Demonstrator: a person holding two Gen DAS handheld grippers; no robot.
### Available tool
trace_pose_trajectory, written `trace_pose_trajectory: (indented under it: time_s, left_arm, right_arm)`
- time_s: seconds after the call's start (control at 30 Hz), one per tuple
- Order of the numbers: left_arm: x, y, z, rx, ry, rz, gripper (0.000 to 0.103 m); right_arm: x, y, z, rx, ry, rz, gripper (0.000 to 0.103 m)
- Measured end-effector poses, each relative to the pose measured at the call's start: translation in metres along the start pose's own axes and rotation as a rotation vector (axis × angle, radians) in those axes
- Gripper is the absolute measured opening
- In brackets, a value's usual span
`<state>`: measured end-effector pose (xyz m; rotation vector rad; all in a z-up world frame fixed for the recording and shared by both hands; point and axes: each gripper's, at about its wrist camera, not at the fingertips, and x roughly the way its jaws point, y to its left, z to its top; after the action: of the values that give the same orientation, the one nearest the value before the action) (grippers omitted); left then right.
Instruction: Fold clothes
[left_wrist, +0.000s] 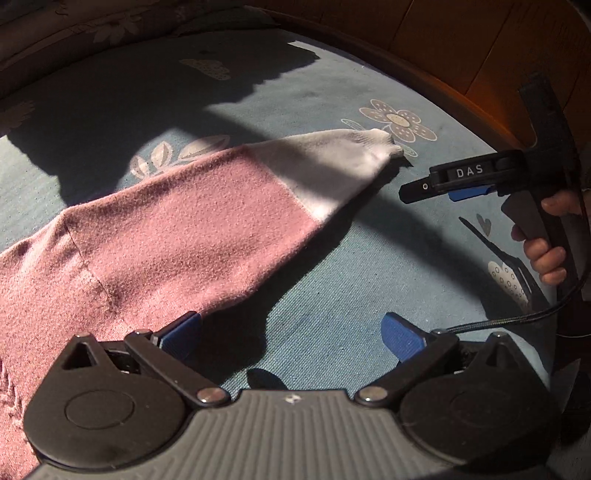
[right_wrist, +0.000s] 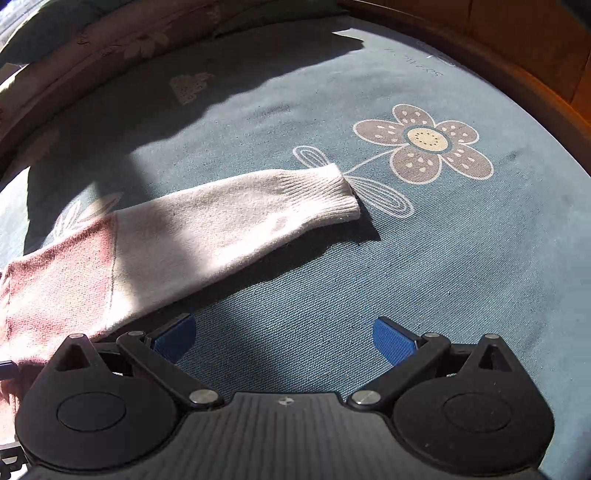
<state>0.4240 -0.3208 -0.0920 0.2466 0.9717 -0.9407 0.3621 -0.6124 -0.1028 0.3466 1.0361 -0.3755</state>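
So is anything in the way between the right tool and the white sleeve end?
Nothing visible. Only bare blue sheet lies between the open right tool and the white sleeve cuff.

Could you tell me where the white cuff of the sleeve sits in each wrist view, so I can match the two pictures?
Left wrist view: the white cuff is upper right of centre, its tip touching the printed flower.
Right wrist view: the white cuff is just above centre, left of the flower.
Shared landmark: the flower printed on the blue cover.
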Motion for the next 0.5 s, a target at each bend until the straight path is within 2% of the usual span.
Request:
trace_pose_trajectory:
  time_s: [0.07,0.1,0.23,0.3,0.37,0.5]
  left_arm:
    - [-0.007,0.001,0.007,0.019,-0.046,0.013,0.102]
    - [-0.004,0.003,0.009,0.012,-0.038,0.014,0.102]
    - [0.038,0.009,0.006,-0.039,0.126,-0.034,0.102]
    - [0.036,-0.001,0.007,0.004,0.101,-0.016,0.102]
    - [0.029,-0.008,0.012,0.025,0.084,-0.063,0.102]
    - [0.026,-0.016,0.024,0.043,0.04,-0.071,0.102]
  right_arm:
    - [-0.006,-0.007,-0.011,0.007,0.025,-0.004,0.103]
    - [-0.009,-0.01,-0.016,0.01,0.036,-0.009,0.103]
    - [-0.013,-0.019,-0.034,0.019,0.07,-0.033,0.103]
    - [-0.014,-0.025,-0.04,0.041,0.077,-0.035,0.103]
    - [-0.018,-0.029,-0.044,0.053,0.075,-0.027,0.103]
    - [-0.025,-0.034,-0.052,0.058,0.08,-0.028,0.103]
